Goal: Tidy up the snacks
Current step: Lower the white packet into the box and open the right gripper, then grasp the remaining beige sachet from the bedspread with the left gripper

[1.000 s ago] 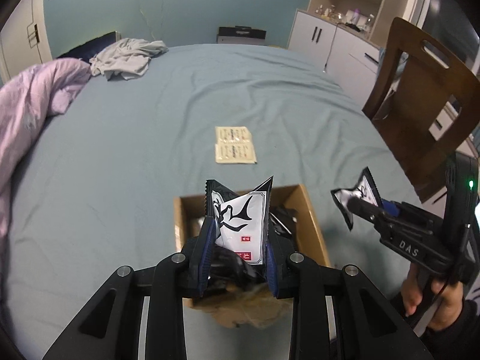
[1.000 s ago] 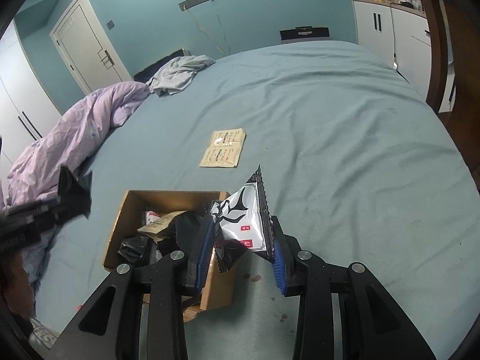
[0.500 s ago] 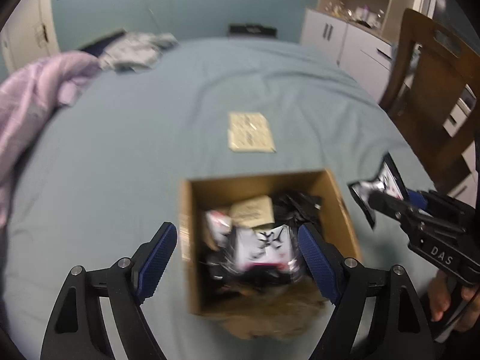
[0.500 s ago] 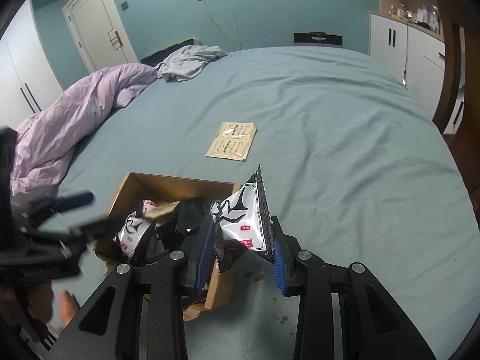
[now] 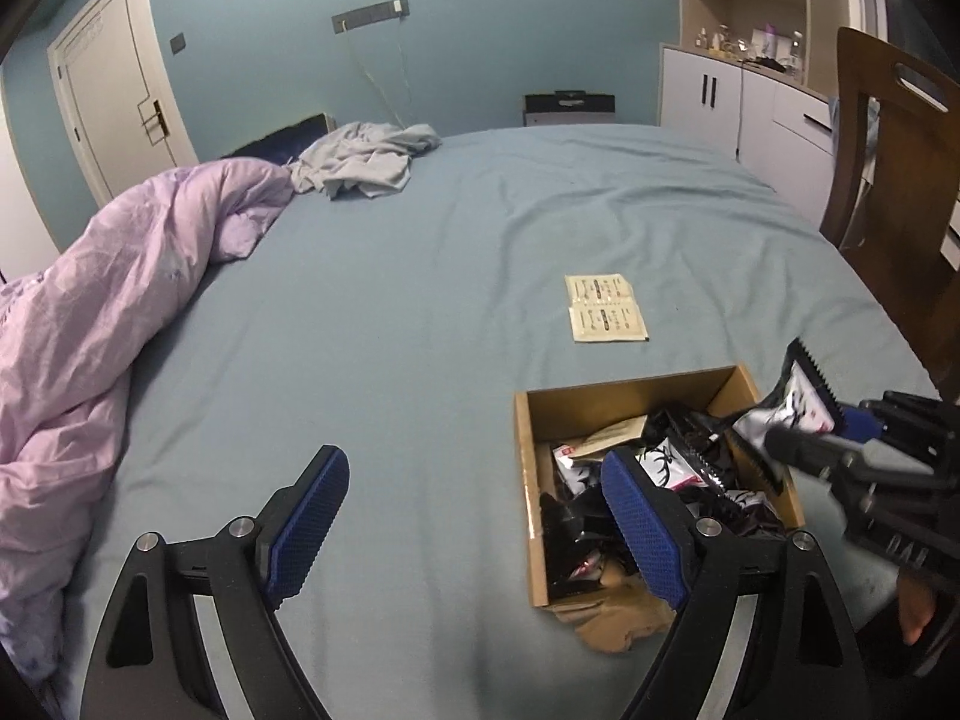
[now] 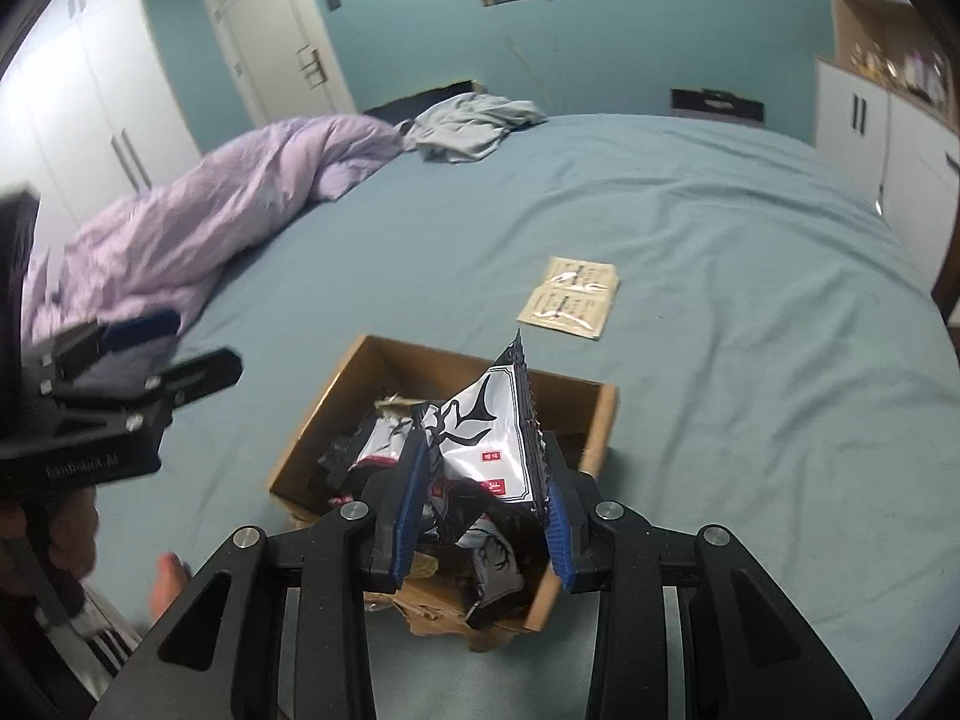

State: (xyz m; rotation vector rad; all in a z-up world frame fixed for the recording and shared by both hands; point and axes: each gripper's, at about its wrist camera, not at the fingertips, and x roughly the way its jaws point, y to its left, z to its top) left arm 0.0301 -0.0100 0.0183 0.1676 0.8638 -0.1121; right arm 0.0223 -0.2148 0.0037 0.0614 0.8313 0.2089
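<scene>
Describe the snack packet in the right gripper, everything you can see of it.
The snack packet is a glossy foil pouch, white-faced with a black brush-stroke bird-like design, small red labels and black serrated edge seals. It stands roughly upright, one corner pointing up, crumpled at its lower end. The right gripper pinches it between its blue pads, directly above the open cardboard box, with other dark packets below it. In the left wrist view it shows near the box's right wall.

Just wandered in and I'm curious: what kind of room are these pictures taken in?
Most likely a bedroom. A wide bed with a blue sheet fills the view, a crumpled purple duvet lies along one side, and white cupboards and a door line the blue walls.
</scene>
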